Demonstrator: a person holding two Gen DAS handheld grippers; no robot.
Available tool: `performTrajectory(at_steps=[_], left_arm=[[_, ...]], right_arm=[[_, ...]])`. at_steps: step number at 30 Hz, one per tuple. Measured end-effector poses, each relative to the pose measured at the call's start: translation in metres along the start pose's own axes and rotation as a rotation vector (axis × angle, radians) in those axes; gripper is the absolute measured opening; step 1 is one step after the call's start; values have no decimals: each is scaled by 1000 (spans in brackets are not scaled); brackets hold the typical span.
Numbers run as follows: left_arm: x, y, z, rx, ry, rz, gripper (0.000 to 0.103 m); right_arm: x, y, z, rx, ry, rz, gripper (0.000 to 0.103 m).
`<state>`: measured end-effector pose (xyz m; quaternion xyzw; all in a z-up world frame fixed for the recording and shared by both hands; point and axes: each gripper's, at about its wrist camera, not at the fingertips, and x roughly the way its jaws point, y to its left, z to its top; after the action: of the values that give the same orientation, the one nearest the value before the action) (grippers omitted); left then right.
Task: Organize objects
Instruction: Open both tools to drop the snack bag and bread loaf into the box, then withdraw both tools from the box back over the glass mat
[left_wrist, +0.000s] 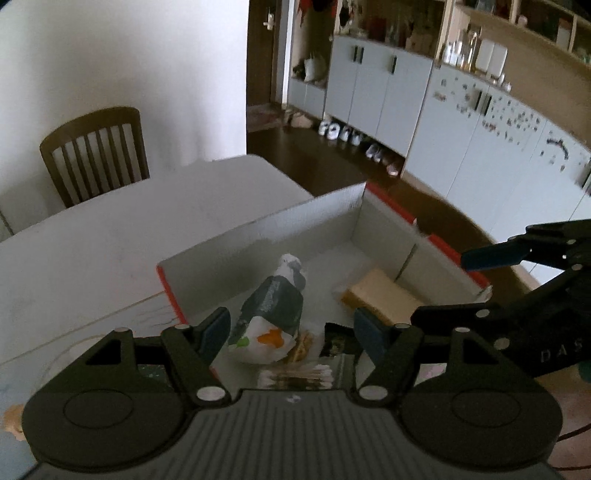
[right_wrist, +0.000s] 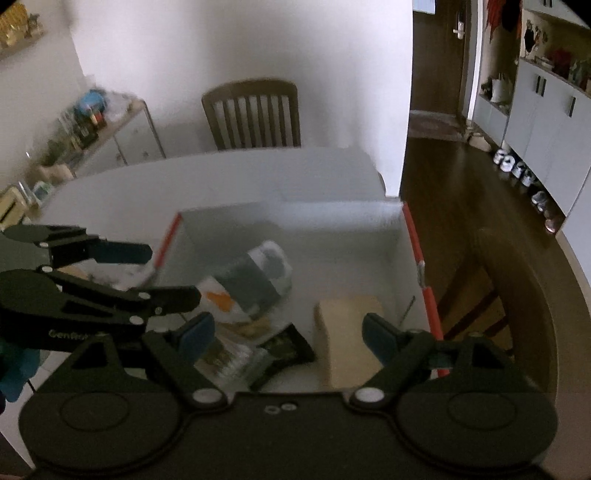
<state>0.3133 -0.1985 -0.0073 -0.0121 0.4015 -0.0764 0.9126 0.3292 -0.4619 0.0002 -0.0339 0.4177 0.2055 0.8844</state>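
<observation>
Both grippers, left (left_wrist: 290, 332) and right (right_wrist: 286, 334), hover with jaws apart and empty over the red-edged cardboard box (left_wrist: 314, 214) on the desk (left_wrist: 110, 229). Inside lie a white-and-dark packet (left_wrist: 271, 310), a tan block (left_wrist: 380, 295) and a dark sachet (right_wrist: 286, 349).

Open white box (left_wrist: 317, 218), red-edged, on table. Inside: grey-white packet (left_wrist: 271, 314) with orange mark, tilted; tan block (left_wrist: 380, 295) beside it; dark sachet (right_wrist: 284, 350) flat nearby.
</observation>
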Motion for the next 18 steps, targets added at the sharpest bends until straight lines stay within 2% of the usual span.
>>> performTrajectory(at_steps=[7, 9, 18], left_arm=[[-45, 20, -3, -16, -56, -10, 75], [-56, 28, -5, -24, -69, -14, 80], [-91, 72, -21, -62, -91, -49, 82]], right_arm=[[-24, 30, 6, 18, -67, 15, 88], [-27, 40, 7, 25, -77, 20, 88], [-28, 95, 5, 30, -93, 19, 91]])
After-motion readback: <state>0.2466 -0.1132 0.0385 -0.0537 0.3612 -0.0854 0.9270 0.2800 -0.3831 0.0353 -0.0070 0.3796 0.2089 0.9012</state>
